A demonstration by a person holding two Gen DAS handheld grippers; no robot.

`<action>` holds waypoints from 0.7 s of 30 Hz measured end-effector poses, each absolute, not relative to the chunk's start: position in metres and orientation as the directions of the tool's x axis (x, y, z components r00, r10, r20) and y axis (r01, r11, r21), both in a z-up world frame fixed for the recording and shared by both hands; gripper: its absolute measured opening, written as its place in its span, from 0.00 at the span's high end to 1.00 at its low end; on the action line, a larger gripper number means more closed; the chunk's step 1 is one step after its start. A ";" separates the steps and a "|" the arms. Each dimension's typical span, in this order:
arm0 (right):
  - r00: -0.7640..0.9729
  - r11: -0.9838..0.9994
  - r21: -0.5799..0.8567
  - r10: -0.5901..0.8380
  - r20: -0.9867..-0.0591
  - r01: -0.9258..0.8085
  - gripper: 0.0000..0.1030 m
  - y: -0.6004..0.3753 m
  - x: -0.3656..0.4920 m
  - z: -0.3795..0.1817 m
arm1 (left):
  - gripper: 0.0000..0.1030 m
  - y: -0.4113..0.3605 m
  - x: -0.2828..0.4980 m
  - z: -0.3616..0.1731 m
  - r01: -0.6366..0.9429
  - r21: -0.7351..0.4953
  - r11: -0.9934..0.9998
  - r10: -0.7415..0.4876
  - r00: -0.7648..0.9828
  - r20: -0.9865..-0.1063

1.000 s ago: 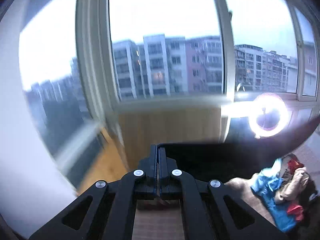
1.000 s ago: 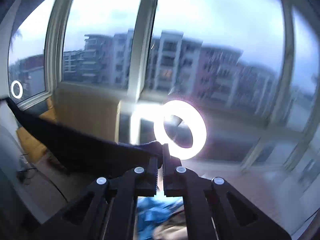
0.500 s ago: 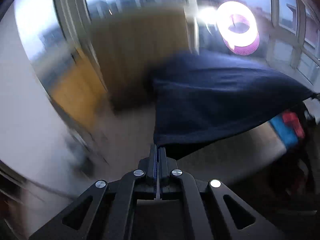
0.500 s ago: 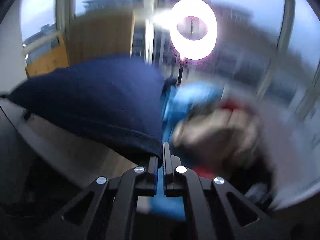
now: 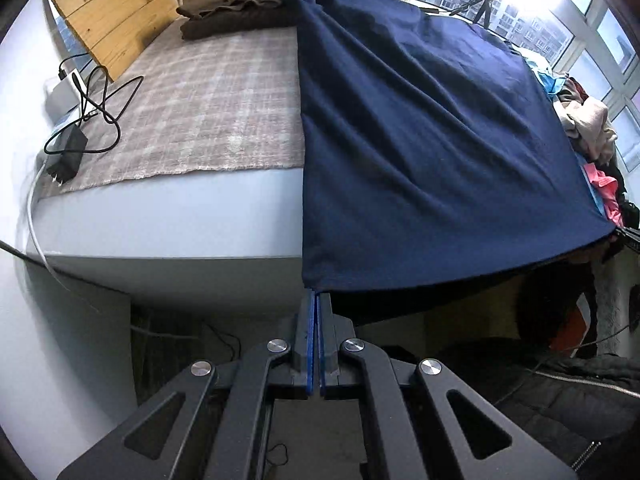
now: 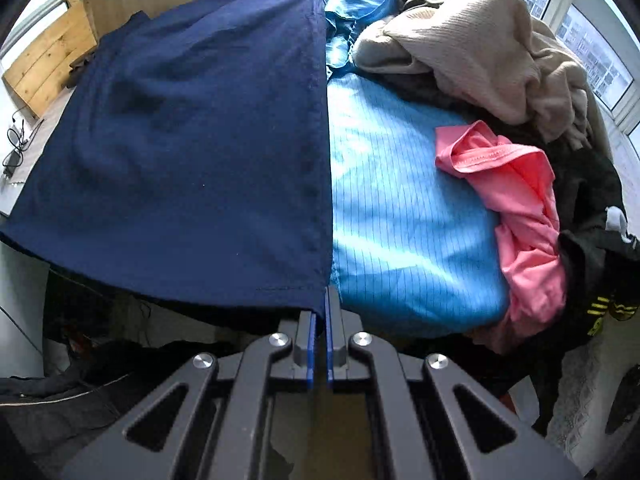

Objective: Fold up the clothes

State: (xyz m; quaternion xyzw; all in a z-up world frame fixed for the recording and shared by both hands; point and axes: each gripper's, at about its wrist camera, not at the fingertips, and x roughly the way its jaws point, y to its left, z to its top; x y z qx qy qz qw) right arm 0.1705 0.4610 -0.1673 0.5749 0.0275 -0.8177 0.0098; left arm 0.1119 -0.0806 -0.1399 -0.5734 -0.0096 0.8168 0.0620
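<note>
A navy blue garment (image 5: 420,128) is stretched flat over the bed, its near hem held taut off the bed's edge. My left gripper (image 5: 317,300) is shut on its near left corner. My right gripper (image 6: 323,300) is shut on the near right corner of the same navy garment (image 6: 192,148). The garment's far end lies on the mattress and partly covers a heap of unfolded clothes (image 6: 480,80). A folded brown garment (image 5: 236,14) sits at the far left by the headboard.
The bed carries a checked grey blanket (image 5: 200,104) and a wooden headboard (image 5: 116,12). A black charger and cables (image 5: 80,124) lie at the bed's left edge. The heap holds a light blue shirt (image 6: 404,216), a pink garment (image 6: 516,200) and a beige sweater (image 6: 480,48). Windows (image 5: 592,20) stand behind.
Both grippers have swung down from facing the windows to the bed. The navy garment, held up in the air before, now lies spread over the mattress and the heap.
</note>
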 end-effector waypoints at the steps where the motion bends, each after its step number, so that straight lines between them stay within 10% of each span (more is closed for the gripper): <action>1: -0.325 -0.997 -0.041 0.020 -0.945 0.058 0.97 0.461 0.168 -0.169 | 1.00 -0.079 0.113 -0.140 -0.103 -0.091 -0.990 0.120 -0.321 -0.939; 8: -0.174 -0.994 0.064 -0.079 -0.982 0.088 0.94 0.463 0.173 -0.155 | 0.99 -0.086 0.122 -0.114 -0.113 -0.144 -0.983 0.166 -0.221 -0.961; 15: -0.445 -0.966 0.189 -0.249 -0.861 0.174 0.68 0.451 0.119 -0.006 | 0.98 -0.117 0.027 0.010 -0.123 -0.029 -0.992 0.078 -0.410 -0.909; 21: -0.568 -0.951 0.052 -0.225 -0.791 0.305 0.66 0.398 -0.003 0.075 | 0.98 -0.129 -0.111 0.061 -0.156 0.041 -0.987 0.049 -0.531 -0.846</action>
